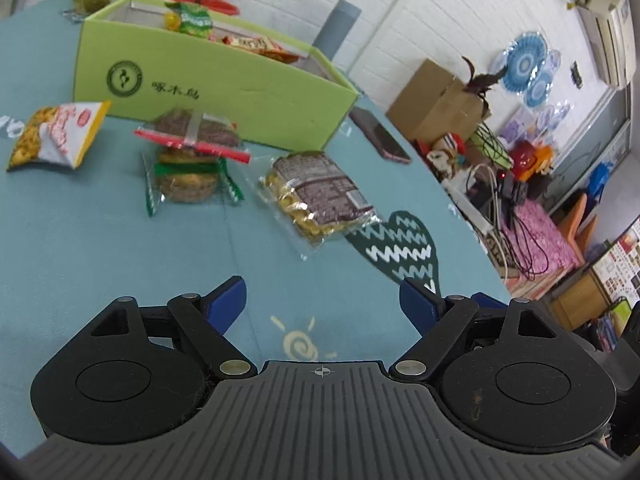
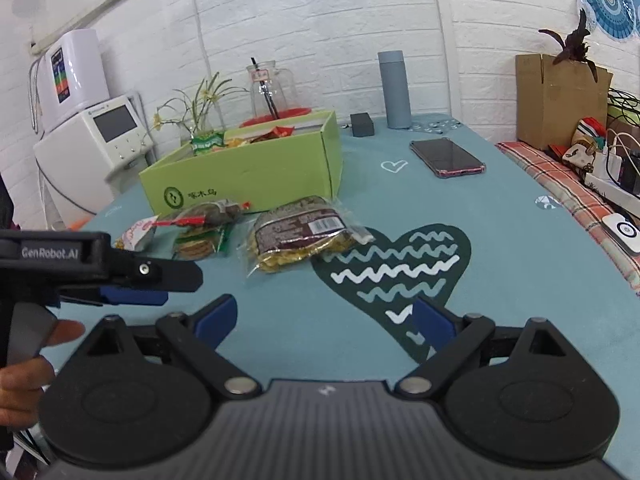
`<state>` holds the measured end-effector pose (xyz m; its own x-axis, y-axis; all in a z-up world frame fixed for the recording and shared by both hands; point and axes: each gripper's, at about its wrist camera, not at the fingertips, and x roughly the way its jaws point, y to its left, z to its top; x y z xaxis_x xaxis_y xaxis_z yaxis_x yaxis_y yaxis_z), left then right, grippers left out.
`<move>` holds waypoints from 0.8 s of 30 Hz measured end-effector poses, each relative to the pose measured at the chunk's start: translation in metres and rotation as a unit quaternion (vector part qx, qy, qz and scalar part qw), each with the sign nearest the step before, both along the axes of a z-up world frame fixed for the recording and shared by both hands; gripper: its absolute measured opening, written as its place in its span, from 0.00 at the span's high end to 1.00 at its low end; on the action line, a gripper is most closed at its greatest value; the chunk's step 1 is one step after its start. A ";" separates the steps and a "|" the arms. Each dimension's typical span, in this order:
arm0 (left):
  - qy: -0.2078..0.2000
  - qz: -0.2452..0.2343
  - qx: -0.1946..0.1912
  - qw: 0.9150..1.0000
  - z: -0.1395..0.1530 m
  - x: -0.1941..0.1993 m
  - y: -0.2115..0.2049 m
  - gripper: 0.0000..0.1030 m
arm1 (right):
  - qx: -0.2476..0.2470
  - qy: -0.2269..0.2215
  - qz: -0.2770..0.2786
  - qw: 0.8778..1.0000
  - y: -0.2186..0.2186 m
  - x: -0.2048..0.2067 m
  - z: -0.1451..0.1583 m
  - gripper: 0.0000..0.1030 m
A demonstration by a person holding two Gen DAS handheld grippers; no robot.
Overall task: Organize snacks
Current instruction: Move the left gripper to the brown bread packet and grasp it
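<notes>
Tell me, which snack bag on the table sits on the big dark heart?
The clear bag with the brown label; its corner overlaps the heart. The others lie farther left.

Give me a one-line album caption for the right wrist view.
Open right gripper over a teal tablecloth, facing snack packets beside a green box.

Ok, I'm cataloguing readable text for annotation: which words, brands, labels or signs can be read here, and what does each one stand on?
"GenRobot.AI": side of the black left gripper.
"啄木鸟", beside a round dark-green logo: front wall of the light-green cardboard box.
Brown label with barcode on the clear bag of yellow snacks: print too small to read.
Red lettering on the yellow-and-white snack packet: blurred.
Label on the clear glass jug: unreadable.
</notes>
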<state>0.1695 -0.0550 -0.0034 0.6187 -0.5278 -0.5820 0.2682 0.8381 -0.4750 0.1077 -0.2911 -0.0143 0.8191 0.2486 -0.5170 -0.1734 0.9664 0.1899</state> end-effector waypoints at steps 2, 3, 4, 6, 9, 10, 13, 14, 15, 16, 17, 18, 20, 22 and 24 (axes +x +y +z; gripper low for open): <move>-0.012 -0.003 0.004 1.000 0.009 0.012 -0.004 0.30 | -0.010 -0.004 0.024 1.000 0.004 0.017 0.004 0.09; -0.018 -0.004 0.009 1.000 0.013 0.021 -0.007 0.30 | -0.021 -0.007 0.034 0.999 0.008 0.027 0.006 0.09; -0.024 -0.007 0.016 1.000 0.019 0.032 -0.010 0.29 | -0.033 -0.010 0.044 0.998 0.012 0.037 0.007 0.09; -0.038 -0.010 0.033 0.999 0.028 0.058 -0.018 0.30 | -0.055 -0.008 0.067 0.996 0.022 0.059 0.005 0.09; -0.048 -0.034 0.058 0.997 0.034 0.102 -0.032 0.30 | -0.074 0.011 0.081 0.994 0.033 0.089 0.000 0.09; -0.038 -0.033 0.068 0.996 0.031 0.118 -0.037 0.31 | -0.076 0.014 0.080 0.994 0.034 0.093 -0.001 0.09; -0.016 -0.043 0.090 0.995 0.015 0.149 -0.044 0.35 | -0.044 0.017 0.088 0.995 0.031 0.089 -0.004 0.09; -0.008 -0.047 0.095 0.994 0.009 0.157 -0.046 0.35 | -0.027 0.025 0.095 0.995 0.030 0.088 -0.007 0.09; -0.001 -0.052 0.097 0.994 0.004 0.163 -0.048 0.35 | -0.011 0.035 0.103 0.994 0.031 0.090 -0.010 0.09; 0.006 -0.056 0.098 0.994 -0.001 0.168 -0.050 0.35 | 0.001 0.046 0.114 0.992 0.035 0.094 -0.014 0.09; 0.010 -0.060 0.100 0.993 -0.004 0.171 -0.052 0.35 | 0.005 0.052 0.121 0.991 0.038 0.099 -0.016 0.09; 0.009 -0.067 0.105 0.992 -0.006 0.172 -0.054 0.35 | 0.001 0.056 0.121 0.991 0.042 0.105 -0.019 0.09; 0.007 -0.088 0.116 0.989 -0.008 0.167 -0.060 0.35 | -0.016 0.058 0.119 0.991 0.049 0.115 -0.021 0.09; -0.004 -0.110 0.126 0.986 -0.007 0.154 -0.066 0.34 | -0.023 0.061 0.114 0.991 0.051 0.120 -0.021 0.09; -0.012 -0.115 0.139 0.984 -0.006 0.140 -0.071 0.34 | -0.030 0.057 0.122 0.990 0.050 0.116 -0.019 0.09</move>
